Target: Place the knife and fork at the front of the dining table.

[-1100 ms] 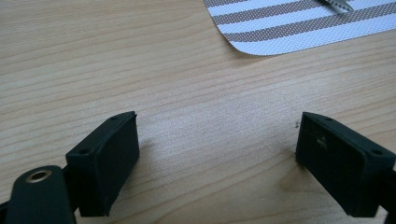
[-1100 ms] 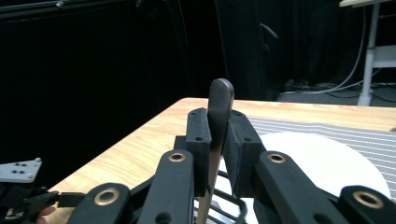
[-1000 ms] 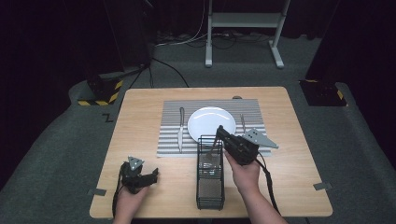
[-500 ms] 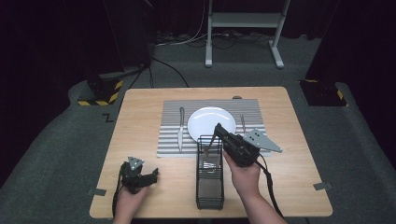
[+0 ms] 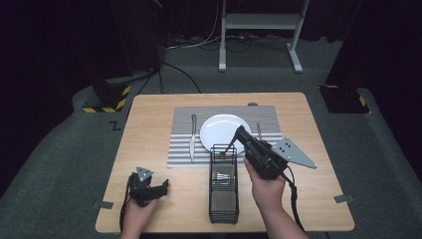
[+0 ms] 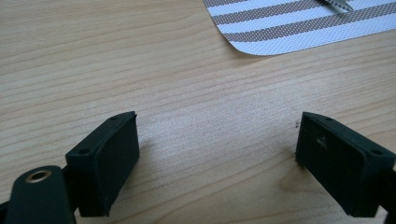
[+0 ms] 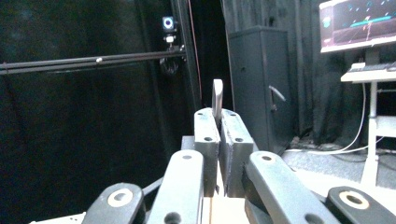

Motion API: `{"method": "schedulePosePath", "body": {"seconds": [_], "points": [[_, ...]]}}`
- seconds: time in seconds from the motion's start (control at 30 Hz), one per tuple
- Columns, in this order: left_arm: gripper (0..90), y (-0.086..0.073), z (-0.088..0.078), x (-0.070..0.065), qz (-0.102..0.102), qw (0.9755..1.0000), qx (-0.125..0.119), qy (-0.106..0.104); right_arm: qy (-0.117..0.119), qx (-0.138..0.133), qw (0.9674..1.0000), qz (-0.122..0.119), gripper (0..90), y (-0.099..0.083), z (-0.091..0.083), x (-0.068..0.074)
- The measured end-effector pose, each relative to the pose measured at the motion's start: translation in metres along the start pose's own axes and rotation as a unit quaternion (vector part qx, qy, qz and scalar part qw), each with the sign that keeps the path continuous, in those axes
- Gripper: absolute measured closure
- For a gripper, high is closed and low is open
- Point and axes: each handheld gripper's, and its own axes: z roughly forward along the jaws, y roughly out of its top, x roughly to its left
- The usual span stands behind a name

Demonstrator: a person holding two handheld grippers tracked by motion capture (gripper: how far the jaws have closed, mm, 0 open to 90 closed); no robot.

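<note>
Dark room around you, grey floor, wooden table [image 5: 149,124] in the middle. Striped mat [image 5: 181,149] at the far centre of it, with a white plate [image 5: 219,130] on the mat, a knife [image 5: 192,137] left of the plate and a fork [image 5: 259,130] right of it. Black wire caddy [image 5: 223,186] stands on the near edge of the mat, just beside your right hand [image 5: 266,191].

Your right gripper [image 5: 240,135] is lifted over the caddy's far end, tilted up; its jaws are clamped tight on a utensil [image 7: 217,99]. In the right gripper view the flat metal end sticks up just past the pads, pinched between them. Can't tell which utensil it is.

Your left gripper [image 5: 164,185] rests low at the near left of the table, jaws wide apart, nothing between them, only bare wood and the mat's corner ahead.
</note>
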Motion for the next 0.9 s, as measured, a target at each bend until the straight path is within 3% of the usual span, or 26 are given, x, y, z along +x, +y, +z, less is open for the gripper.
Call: {"method": "schedulePosePath", "body": {"seconds": [0.5,0.7,0.83,0.9], "points": [[13.5,0.0,0.0,0.0,0.0,1.0,0.0,0.0,-0.019,-0.049,0.9986,-0.007,86.8,0.026,-0.031,-0.011],[13.5,0.0,0.0,0.0,0.0,1.0,0.0,0.0,-0.043,-0.061,0.997,-0.018,86.8,0.034,-0.045,-0.021],[13.5,0.0,0.0,0.0,0.0,1.0,0.0,0.0,-0.077,-0.058,0.995,-0.029,86.8,0.035,-0.055,-0.038],[13.5,0.0,0.0,0.0,0.0,1.0,0.0,0.0,-0.082,-0.056,0.9946,-0.029,86.8,0.035,-0.057,-0.041]]}}
